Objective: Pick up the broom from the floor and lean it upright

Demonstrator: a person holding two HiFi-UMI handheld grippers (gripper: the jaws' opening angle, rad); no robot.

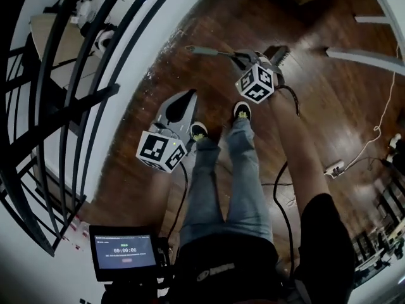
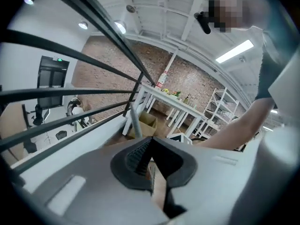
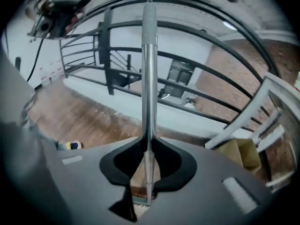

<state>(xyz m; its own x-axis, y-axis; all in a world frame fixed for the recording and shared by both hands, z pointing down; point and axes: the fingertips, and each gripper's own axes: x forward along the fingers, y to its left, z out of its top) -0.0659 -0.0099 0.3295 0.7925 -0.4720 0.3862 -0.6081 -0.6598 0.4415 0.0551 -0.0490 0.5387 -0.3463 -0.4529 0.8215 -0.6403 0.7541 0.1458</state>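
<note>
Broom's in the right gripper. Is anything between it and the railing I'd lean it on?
Nothing visible does. The broom, clamped in the right gripper, has its handle end towards the black railing, with only bare wood floor between them. The left gripper hangs nearer the person, off that line.

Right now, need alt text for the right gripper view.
The right gripper has its jaws closed on the broom handle, a metal pole that runs straight up the middle of the picture. Behind it are a black railing, a white wall and a dark wooden floor.
</note>
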